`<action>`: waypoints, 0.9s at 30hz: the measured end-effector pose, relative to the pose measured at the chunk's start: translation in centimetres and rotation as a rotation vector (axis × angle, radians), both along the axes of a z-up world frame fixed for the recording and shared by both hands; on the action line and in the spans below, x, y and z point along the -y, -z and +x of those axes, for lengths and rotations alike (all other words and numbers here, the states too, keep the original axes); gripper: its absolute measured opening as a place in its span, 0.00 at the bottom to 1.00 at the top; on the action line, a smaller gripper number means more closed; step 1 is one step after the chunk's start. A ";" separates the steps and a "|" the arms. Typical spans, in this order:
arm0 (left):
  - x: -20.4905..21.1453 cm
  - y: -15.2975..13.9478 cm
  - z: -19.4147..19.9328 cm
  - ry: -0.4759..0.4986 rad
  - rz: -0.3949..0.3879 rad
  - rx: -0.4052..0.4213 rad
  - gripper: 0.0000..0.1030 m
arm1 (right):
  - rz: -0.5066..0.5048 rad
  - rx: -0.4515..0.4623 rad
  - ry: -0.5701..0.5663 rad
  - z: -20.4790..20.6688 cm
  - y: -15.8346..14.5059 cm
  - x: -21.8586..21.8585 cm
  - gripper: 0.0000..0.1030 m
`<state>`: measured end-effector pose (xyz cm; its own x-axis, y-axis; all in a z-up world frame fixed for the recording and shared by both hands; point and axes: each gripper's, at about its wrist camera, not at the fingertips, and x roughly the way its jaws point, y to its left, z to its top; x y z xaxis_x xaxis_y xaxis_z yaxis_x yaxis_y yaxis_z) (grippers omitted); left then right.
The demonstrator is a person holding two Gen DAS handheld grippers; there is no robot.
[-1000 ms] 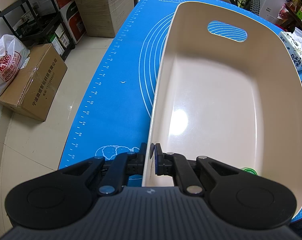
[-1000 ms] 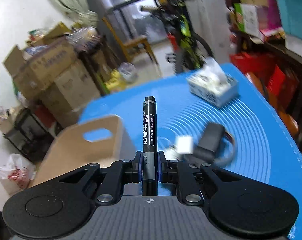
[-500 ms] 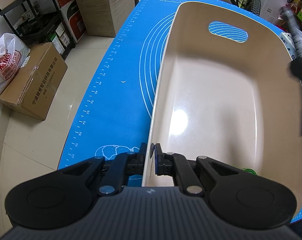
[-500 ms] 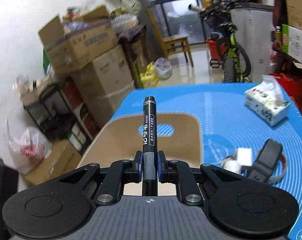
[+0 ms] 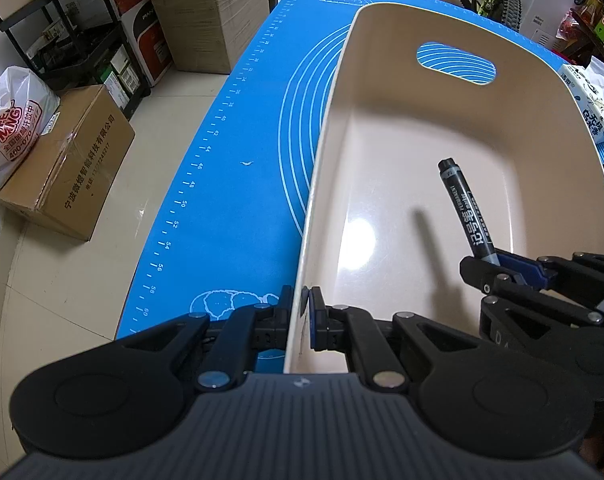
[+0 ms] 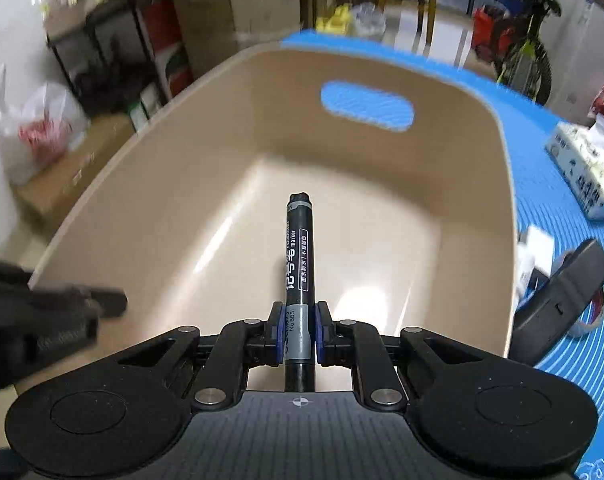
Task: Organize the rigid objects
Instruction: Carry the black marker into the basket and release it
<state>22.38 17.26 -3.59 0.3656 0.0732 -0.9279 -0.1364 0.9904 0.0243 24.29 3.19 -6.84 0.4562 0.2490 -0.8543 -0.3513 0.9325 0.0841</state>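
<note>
Beige bin (image 5: pixel 474 120): plastic, one oval handle slot in the far wall; stands on the blue mat (image 5: pixel 238 184); interior bare.
Left gripper (image 5: pixel 301 310): fingers pinched together on the bin's near rim, one pad inside, one outside.
Right gripper (image 6: pixel 299 330): fingers clamped on the grey lower barrel of the black marker (image 6: pixel 299 252); marker points forward and down over the bin's interior, tip clear of the floor.
Beside the bin, on the mat: tissue pack (image 6: pixel 586 168); black device (image 6: pixel 558 300).
</note>
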 end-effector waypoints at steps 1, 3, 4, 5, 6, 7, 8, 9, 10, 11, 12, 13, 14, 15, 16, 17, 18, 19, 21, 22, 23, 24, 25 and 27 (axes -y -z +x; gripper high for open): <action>0.0 0.0 0.0 0.000 0.001 0.000 0.08 | -0.005 -0.002 -0.001 -0.1 0.0 0.0 0.24; 0.0 0.1 0.1 -0.001 0.001 -0.001 0.08 | -0.025 -0.009 0.005 -0.1 0.1 -0.1 0.24; 0.0 0.2 0.1 -0.003 -0.001 -0.001 0.08 | -0.026 -0.012 0.010 -0.2 0.1 0.0 0.26; 0.0 0.2 0.1 -0.004 -0.002 -0.002 0.08 | -0.019 -0.010 0.011 -0.3 0.1 0.1 0.26; 0.0 0.2 0.1 -0.005 -0.002 -0.002 0.08 | -0.006 -0.003 0.013 -0.5 0.1 0.3 0.37; 0.1 0.2 0.1 -0.005 -0.002 -0.001 0.08 | 0.007 0.007 0.012 -0.8 -0.1 0.5 0.44; 0.1 0.1 0.1 -0.004 0.001 0.000 0.08 | 0.023 0.016 0.007 -0.8 -0.3 0.8 0.46; 0.2 0.1 0.2 -0.003 0.003 -0.001 0.08 | 0.041 0.032 0.001 -1.2 -0.7 1.0 0.54; 0.2 0.1 0.2 -0.004 0.004 -0.001 0.08 | 0.053 0.050 -0.005 -1.3 -1.2 1.3 0.59; 0.2 0.2 0.2 -0.005 0.003 -0.001 0.08 | 0.068 0.077 -0.016 -1.8 -1.8 1.5 0.62; 0.1 0.2 0.2 -0.008 0.001 -0.003 0.08 | 0.078 0.111 -0.028 -2.3 -2.5 1.7 0.70; 0.1 0.2 0.2 -0.009 -0.001 -0.003 0.09 | 0.075 0.146 -0.034 -2.5 -3.3 2.0 0.80; 0.1 0.2 0.2 -0.011 -0.003 -0.003 0.09 | 0.072 0.182 -0.034 -2.9 -3.8 2.2 0.82; 0.1 0.2 0.2 -0.010 -0.001 -0.004 0.09 | 0.067 0.229 -0.033 -3.5 -4.5 2.7 0.86; 0.2 0.2 0.2 -0.010 0.002 -0.003 0.09 | 0.072 0.261 -0.037 -3.9 -5.0 3.2 0.93; 0.2 0.2 0.2 -0.009 0.003 -0.003 0.09 | 0.082 0.289 -0.037 -4.3 -5.6 3.7 0.95; 0.2 0.1 0.2 -0.010 0.003 -0.002 0.09 | 0.095 0.315 -0.030 -4.6 -6.2 4.4 0.96; 0.2 0.2 0.2 -0.011 0.003 -0.003 0.09 | 0.106 0.336 -0.018 -4.9 -6.7 5.1 0.96; 0.2 0.2 0.2 -0.012 0.002 -0.002 0.09 | 0.112 0.366 0.017 -5.2 -7.5 6.7 0.98; 0.3 0.2 0.2 -0.012 0.003 -0.002 0.09 | 0.115 0.381 0.036 -5.2 -7.7 7.6 0.98; 0.3 0.2 0.2 -0.011 0.003 -0.003 0.09 | 0.118 0.393 0.049 -5.3 -7.8 8.4 0.98; 0.3 0.2 0.2 -0.011 0.004 -0.003 0.09 | 0.123 0.405 0.055 -5.5 -7.8 9.5 0.98; 0.2 0.2 0.2 -0.010 0.004 -0.002 0.09 | 0.131 0.417 0.058 -5.6 -7.6 10.6 0.98; 0.2 0.2 0.2 -0.010 0.004 -0.002 0.09 | 0.127 0.429 0.082 -5.8 -6.9 12.7 0.98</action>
<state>22.56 17.03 -3.75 0.3627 0.0803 -0.9284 -0.1467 0.9888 0.0282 18.49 -9.53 0.10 0.7849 0.2879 -0.5487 -0.3046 0.9504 0.0629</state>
